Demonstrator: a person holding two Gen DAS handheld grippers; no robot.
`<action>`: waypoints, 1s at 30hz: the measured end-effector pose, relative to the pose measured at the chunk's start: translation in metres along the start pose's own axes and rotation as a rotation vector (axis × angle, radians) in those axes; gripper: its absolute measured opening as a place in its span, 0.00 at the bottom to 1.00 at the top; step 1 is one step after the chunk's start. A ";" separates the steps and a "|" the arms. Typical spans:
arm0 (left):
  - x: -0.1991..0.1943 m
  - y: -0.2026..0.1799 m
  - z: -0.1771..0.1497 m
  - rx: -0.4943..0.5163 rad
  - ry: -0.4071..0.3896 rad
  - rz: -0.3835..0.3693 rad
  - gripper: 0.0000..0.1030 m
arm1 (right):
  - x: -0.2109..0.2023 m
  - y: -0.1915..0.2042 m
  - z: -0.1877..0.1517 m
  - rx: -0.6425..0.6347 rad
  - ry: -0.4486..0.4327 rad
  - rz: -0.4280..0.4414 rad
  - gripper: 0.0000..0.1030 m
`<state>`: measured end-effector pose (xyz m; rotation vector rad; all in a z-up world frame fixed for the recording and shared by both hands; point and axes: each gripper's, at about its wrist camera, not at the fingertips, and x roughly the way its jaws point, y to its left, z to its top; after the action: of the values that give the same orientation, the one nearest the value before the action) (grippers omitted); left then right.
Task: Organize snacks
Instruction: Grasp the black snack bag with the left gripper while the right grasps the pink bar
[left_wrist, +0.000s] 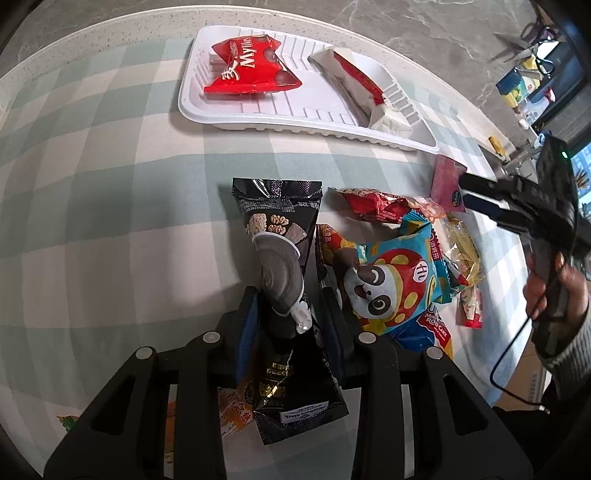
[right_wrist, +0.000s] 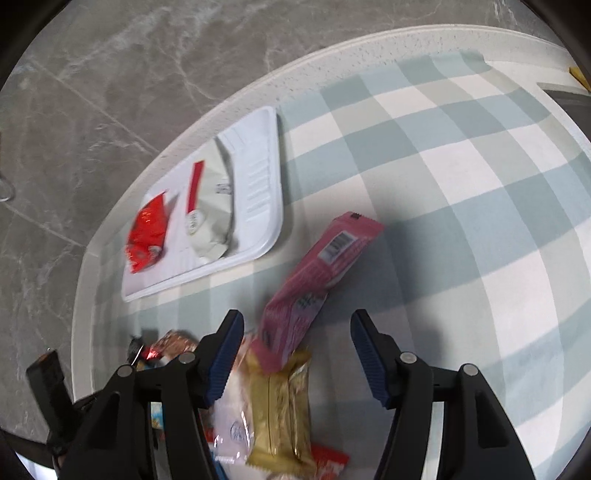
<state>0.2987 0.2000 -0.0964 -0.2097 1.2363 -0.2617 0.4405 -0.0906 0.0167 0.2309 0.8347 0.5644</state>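
Note:
My left gripper (left_wrist: 290, 306) is shut on a black snack packet (left_wrist: 277, 221), gripping it near its lower half. Beside it lies a pile: a blue panda cake packet (left_wrist: 391, 280), a red packet (left_wrist: 373, 206) and a pink packet (left_wrist: 445, 177). My right gripper (right_wrist: 295, 317) stands open over the pile, also seen from the left wrist as the right gripper (left_wrist: 463, 190). The pink packet (right_wrist: 321, 273) lies tilted between its fingers, clear of both pads, resting on a gold packet (right_wrist: 284, 402). The white tray (left_wrist: 317, 96) holds a red packet (left_wrist: 251, 66) and a white packet (left_wrist: 362, 85).
The table wears a checked green-and-white cloth (right_wrist: 461, 166); its rounded edge drops to a grey marble floor (right_wrist: 129, 74). The tray (right_wrist: 258, 177) sits near that edge. A person's hand and sleeve (left_wrist: 554, 295) hold the right gripper. Cluttered shelves stand at the far right (left_wrist: 532, 81).

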 end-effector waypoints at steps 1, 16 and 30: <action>0.000 -0.001 0.000 0.004 0.001 0.004 0.31 | 0.002 0.000 0.001 0.009 0.003 0.000 0.62; 0.002 -0.013 -0.005 0.063 -0.012 0.048 0.33 | 0.018 0.001 0.010 0.003 0.005 -0.047 0.24; -0.016 0.029 -0.010 -0.109 -0.064 -0.134 0.21 | -0.024 -0.050 -0.004 0.210 -0.047 0.279 0.18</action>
<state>0.2867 0.2323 -0.0936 -0.3938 1.1762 -0.3015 0.4437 -0.1457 0.0084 0.5565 0.8219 0.7294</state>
